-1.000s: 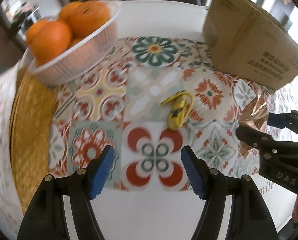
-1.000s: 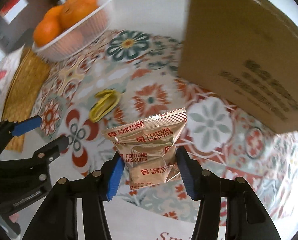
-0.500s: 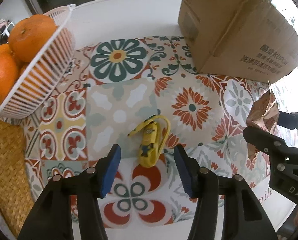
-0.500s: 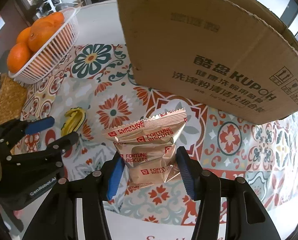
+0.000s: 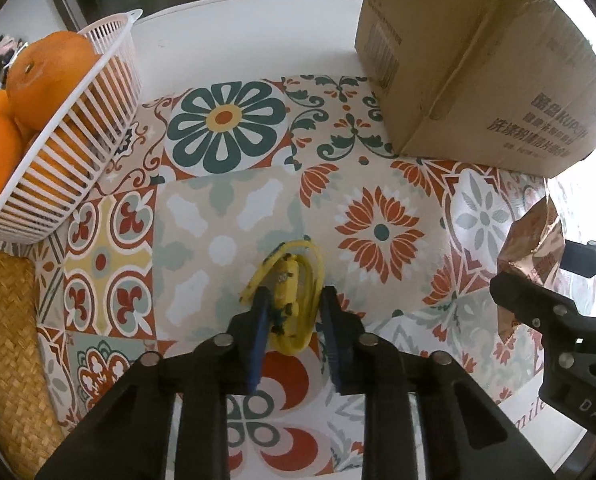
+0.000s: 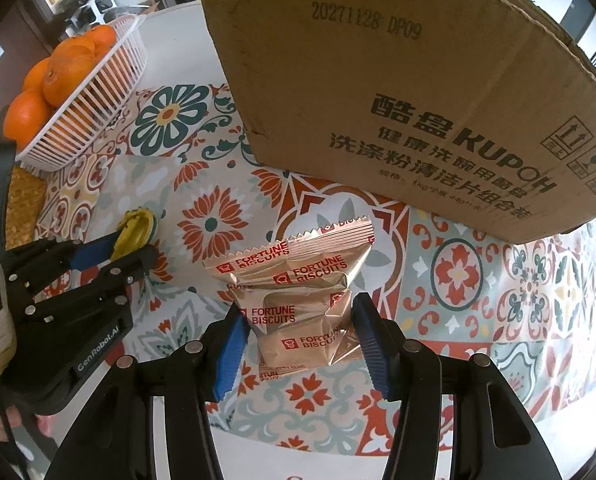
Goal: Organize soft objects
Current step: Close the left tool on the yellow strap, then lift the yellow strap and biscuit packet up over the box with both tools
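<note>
The left gripper [image 5: 291, 316] has just clamped its jaws across the yellow soft toy [image 5: 287, 300], whose long axis runs near-to-far between them, while the right gripper [image 6: 298, 340] grips the biscuit packet [image 6: 298, 300] near the cardboard box [image 6: 398, 100].

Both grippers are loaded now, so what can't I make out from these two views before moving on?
- Cardboard box interior: both views show only its outer walls.
- Yellow toy lower end: left gripper pads cover it.
- Biscuit packet in left view: cut by right gripper.

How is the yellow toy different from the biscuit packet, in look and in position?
The yellow toy is small, soft-looking and lies on the patterned mat; the biscuit packet is bigger, shiny foil with red print, held above the mat. The toy is in the left gripper, the packet in the right gripper. Both are clamped between jaws.
</note>
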Available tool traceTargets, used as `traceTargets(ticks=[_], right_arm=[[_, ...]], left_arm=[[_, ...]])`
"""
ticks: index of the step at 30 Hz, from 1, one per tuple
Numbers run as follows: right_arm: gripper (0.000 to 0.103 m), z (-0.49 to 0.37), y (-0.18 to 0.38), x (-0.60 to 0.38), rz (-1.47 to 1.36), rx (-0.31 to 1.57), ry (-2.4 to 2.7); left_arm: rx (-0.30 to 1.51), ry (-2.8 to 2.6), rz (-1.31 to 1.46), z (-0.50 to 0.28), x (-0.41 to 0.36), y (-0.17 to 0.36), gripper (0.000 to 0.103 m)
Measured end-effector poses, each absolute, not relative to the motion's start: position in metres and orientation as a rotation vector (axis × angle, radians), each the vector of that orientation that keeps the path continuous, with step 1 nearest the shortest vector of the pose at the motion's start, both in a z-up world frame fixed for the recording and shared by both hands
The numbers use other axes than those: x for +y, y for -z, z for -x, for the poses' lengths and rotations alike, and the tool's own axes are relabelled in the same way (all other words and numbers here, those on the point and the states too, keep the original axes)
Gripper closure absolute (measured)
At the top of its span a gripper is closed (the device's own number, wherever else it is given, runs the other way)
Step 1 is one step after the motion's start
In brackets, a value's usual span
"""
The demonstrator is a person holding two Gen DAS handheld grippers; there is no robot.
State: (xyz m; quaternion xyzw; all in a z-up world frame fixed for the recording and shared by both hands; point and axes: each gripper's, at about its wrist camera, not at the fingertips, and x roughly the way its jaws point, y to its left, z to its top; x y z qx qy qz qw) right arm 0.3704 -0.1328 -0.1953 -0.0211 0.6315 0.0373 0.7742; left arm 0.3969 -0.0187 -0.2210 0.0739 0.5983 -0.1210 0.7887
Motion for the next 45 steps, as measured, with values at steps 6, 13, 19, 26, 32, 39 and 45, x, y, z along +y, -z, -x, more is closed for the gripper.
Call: traceTargets(ticks=[6,13,19,26,32,39,45], right_arm=[[0.050,-0.362,0.188,-0.137,0.033,1.342,-0.106],[0.050,-0.346,0.170,-0.149,-0.011,1.291,-0.122],[0.050,-0.328,0.150,-0.163,-0.035,1.241,-0.126],[0.050,-0.310,0.123,-0.178,-0.042,1.167,-0.100],[0.050,-0.297,0.095,-0.195,-0.041,1.092,-0.066],[0.050,-0.286,0.063,-0.212,-0.043,1.016,-0.044],[0.050,-0.282,0.038,-0.222,-0.052,0.952,-0.042]], left_arm=[[1.260,0.258,-0.098,-0.376,-0.008,0.207,0.081],[1.208,0.253,-0.037,-0.352,-0.006,0.179,0.081],[1.162,0.270,-0.009,-0.328,-0.009,0.150,0.081],[1.109,0.307,0.017,-0.315,-0.026,0.126,0.081],[1.054,0.330,0.020,-0.303,-0.039,0.101,0.081],[0.960,0.359,0.001,-0.293,-0.056,0.064,0.081],[0.883,0.383,-0.014,-0.289,-0.069,0.034,0.081]])
